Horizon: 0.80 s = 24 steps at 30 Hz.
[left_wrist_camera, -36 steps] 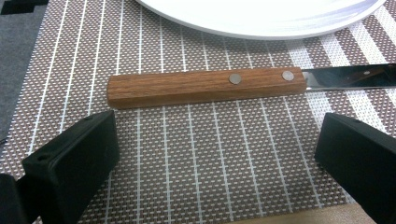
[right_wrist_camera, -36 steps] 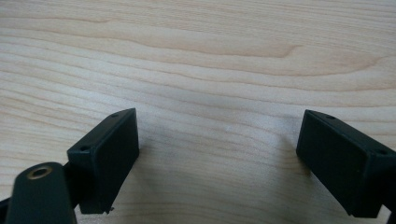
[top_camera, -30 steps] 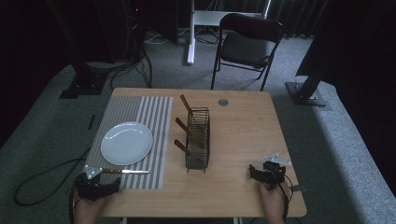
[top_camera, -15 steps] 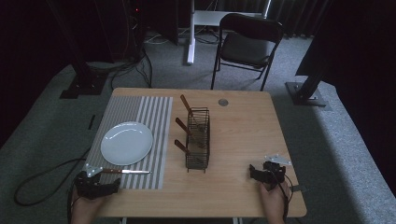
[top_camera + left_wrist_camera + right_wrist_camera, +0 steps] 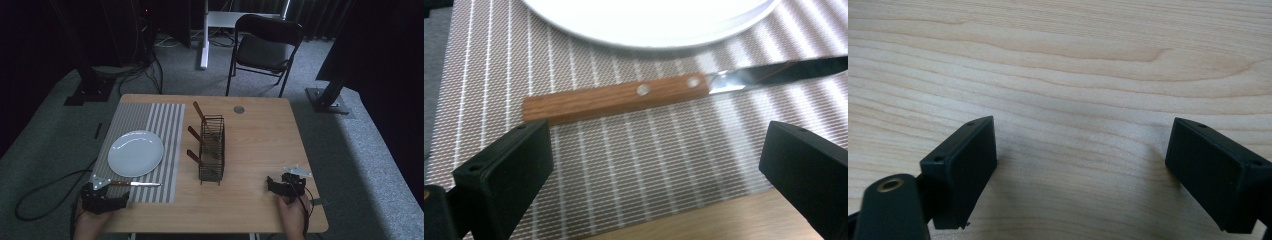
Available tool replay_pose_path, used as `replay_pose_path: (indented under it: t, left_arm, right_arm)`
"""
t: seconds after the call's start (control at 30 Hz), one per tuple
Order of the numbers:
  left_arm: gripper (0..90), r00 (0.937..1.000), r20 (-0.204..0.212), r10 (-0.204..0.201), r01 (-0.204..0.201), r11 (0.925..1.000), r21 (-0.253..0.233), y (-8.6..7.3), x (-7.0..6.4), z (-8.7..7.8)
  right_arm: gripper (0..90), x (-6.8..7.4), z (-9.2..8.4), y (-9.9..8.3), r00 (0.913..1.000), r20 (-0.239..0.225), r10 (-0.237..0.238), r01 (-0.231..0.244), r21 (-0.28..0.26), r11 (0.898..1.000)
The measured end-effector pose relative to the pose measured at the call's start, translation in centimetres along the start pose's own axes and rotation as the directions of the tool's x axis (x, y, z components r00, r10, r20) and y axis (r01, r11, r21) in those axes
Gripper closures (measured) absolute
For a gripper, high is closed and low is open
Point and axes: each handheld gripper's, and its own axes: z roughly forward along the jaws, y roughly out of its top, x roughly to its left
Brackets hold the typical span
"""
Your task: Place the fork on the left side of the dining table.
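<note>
- Knife point(image 5: 624, 97) lying flat on the striped mat point(image 5: 165, 150), just below the plate point(image 5: 136, 153), like a place set for eating.
- More wooden handles standing in the wire rack point(image 5: 211, 149) mid-table.
- Left gripper point(image 5: 654, 170) wide open, holding nothing, just short of the knife handle.
- Right gripper point(image 5: 1088, 170) wide open, empty, over bare table point(image 5: 1058, 55).

I see a knife point(image 5: 674, 89) lying flat on the striped placemat point(image 5: 165, 125), wooden handle with two rivets to the left, steel blade pointing right, just near of the white plate point(image 5: 136, 153). A black wire rack point(image 5: 211, 150) stands upright mid-table; three wooden handles point(image 5: 194, 135) lean out of it leftward.
</note>
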Motion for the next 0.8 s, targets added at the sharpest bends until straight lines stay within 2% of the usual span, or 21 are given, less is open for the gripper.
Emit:
replay_pose_path:
  t: [0.17,0.27,0.53,0.8]
  left_arm:
    - [1.0,0.9998,0.022,-0.005,0.005,0.9999,-0.011,0.5,-0.3,-0.3]
    - [1.0,0.9988,0.048,-0.008,0.009,0.9999,-0.013,0.7,-0.3,-0.3]
    - [3.0,0.9983,0.057,0.01,-0.01,0.9998,-0.015,1.6,-1.0,-0.1]
    - [3.0,0.9954,0.094,0.015,-0.012,0.9994,-0.032,2.8,-1.7,-0.3]
  right_arm:
    - [12.7,0.0,0.0,0.0,1.0,0.0,0.001,-0.001,0.0,1.0]
    - [12.7,0.0,0.0,0.0,1.0,0.0,0.0,0.0,0.0,1.0]
    - [12.7,0.0,0.0,0.0,1.0,0.0,0.0,0.0,0.0,1.0]
    - [12.7,0.0,0.0,0.0,1.0,0.0,0.0,0.0,0.0,1.0]
